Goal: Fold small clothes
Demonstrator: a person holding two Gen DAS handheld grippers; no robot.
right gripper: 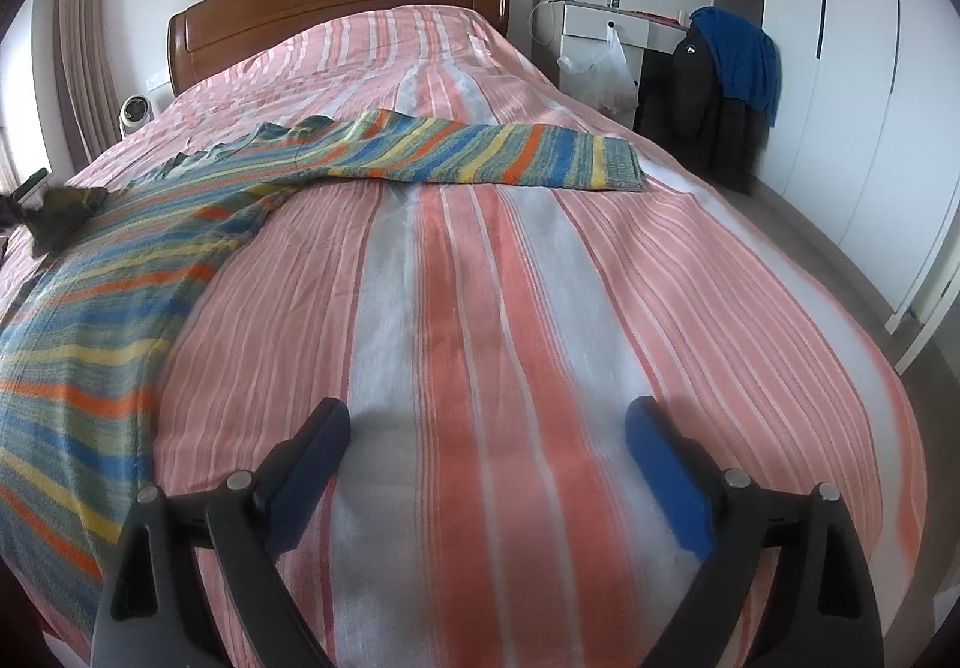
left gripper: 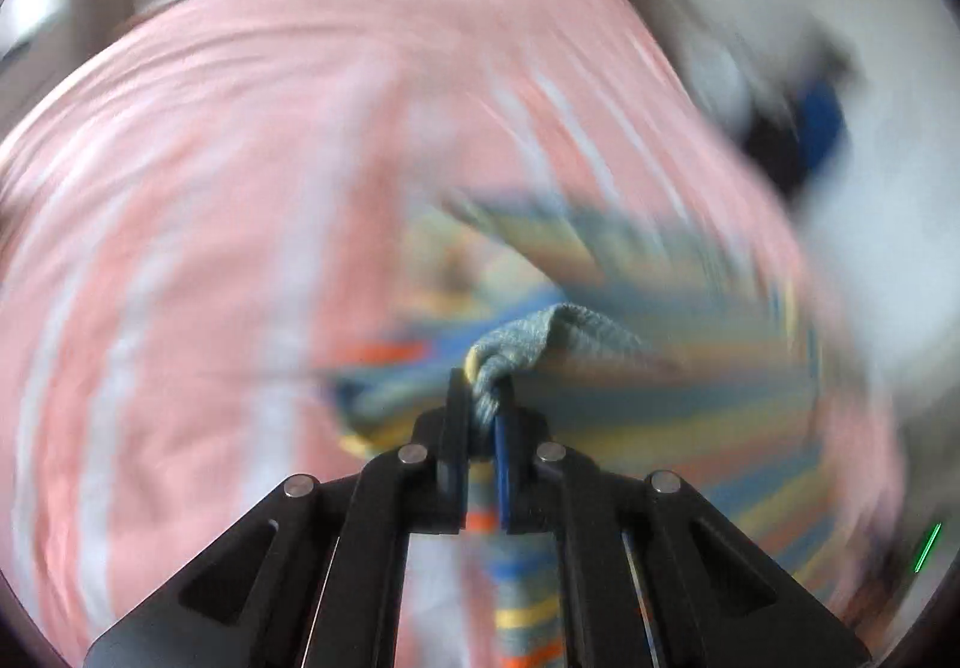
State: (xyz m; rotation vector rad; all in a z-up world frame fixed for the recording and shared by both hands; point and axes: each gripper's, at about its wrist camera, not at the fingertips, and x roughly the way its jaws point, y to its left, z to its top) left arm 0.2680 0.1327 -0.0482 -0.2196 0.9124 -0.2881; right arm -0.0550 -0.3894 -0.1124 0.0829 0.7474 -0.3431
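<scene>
A striped knit sweater (right gripper: 150,260) in blue, yellow, orange and grey-green lies across the pink striped bed (right gripper: 540,278), one sleeve (right gripper: 510,155) stretched to the right. My left gripper (left gripper: 486,404) is shut on a bunched edge of the sweater (left gripper: 600,368); that view is heavily blurred. The left gripper also shows at the far left of the right wrist view (right gripper: 36,200), holding sweater fabric. My right gripper (right gripper: 486,428) is open and empty, low over the bed's near end, right of the sweater's body.
A wooden headboard (right gripper: 336,2) stands at the far end. A white desk (right gripper: 606,23) with a plastic bag (right gripper: 600,68), and a chair draped with dark and blue jackets (right gripper: 726,68), stand right of the bed. White wardrobe doors (right gripper: 852,98) line the right wall. A small fan (right gripper: 135,113) sits left.
</scene>
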